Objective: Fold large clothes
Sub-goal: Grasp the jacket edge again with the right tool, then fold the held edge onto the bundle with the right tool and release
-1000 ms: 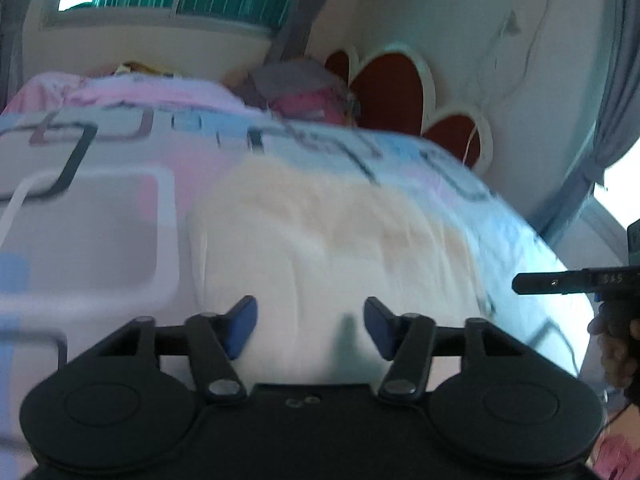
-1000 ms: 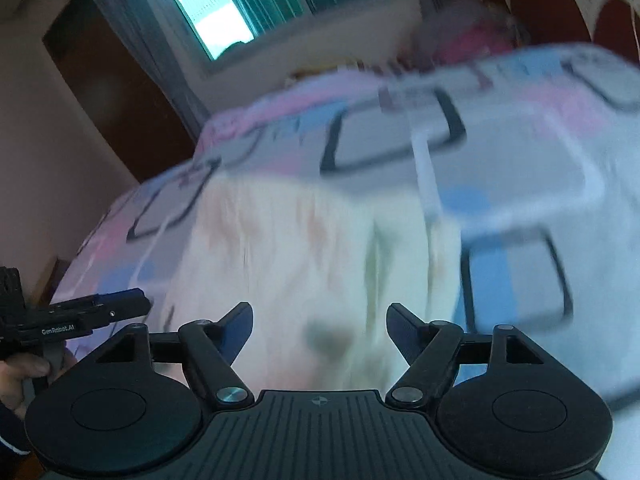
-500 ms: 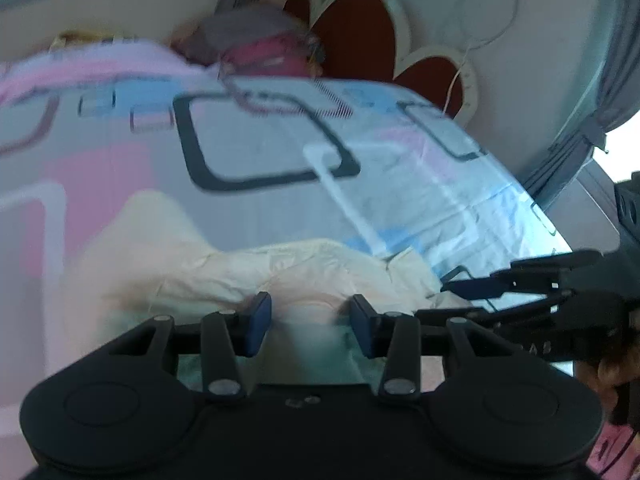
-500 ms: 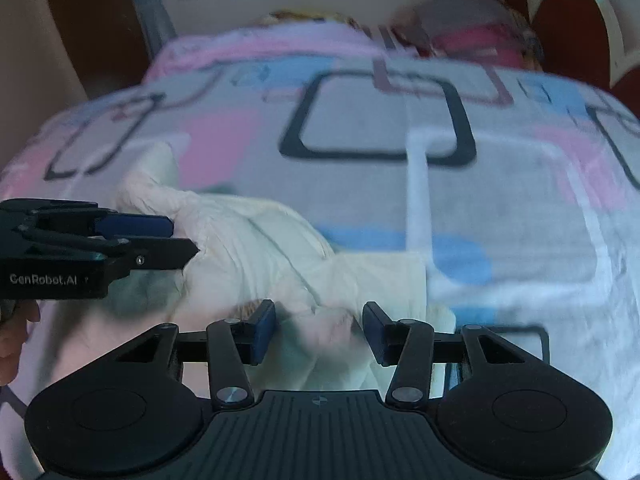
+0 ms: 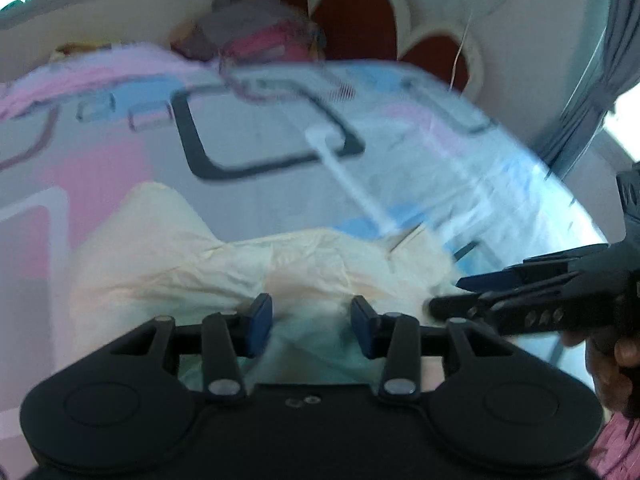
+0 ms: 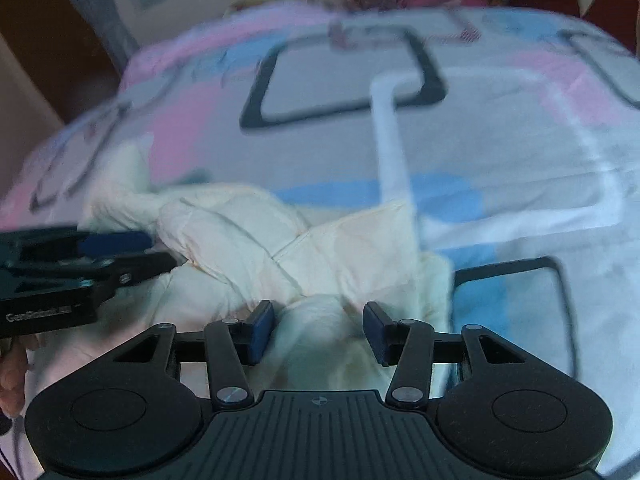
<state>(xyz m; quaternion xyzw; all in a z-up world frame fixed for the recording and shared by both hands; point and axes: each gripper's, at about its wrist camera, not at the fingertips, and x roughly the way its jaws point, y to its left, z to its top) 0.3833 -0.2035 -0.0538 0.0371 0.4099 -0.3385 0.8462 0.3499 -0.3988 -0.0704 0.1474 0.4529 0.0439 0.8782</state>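
Here, a cream garment (image 5: pixel 256 256) lies bunched and creased on the near part of a bed, on a bedspread (image 5: pixel 280 132) printed with pink, blue and grey squares. From the left wrist view, the left gripper (image 5: pixel 311 322) sits low over the near edge of the cloth, jaws apart with fabric showing in the gap; the blur leaves it unclear whether the pads touch the cloth, so call it released, not clamped. The right gripper (image 6: pixel 319 326) reads the same in its own view: jaws spread, a soft hump of the garment (image 6: pixel 304 256) rising between them, nothing pinched. Each tool appears in the other's view, coming in from the side and resting at the cloth's edge, so the two stand close together along the same near hem. Pillows (image 5: pixel 256 40) are piled at the far end beneath a red scalloped headboard (image 5: pixel 360 20). Judged stage: early, a grasp being set up at two points of the near edge, no fold made yet, garment not spread flat. Next move calls for both tools to close on a single layer of cloth each, then lift and draw apart to open the garment out; catching bunched double layers is the likely fault.
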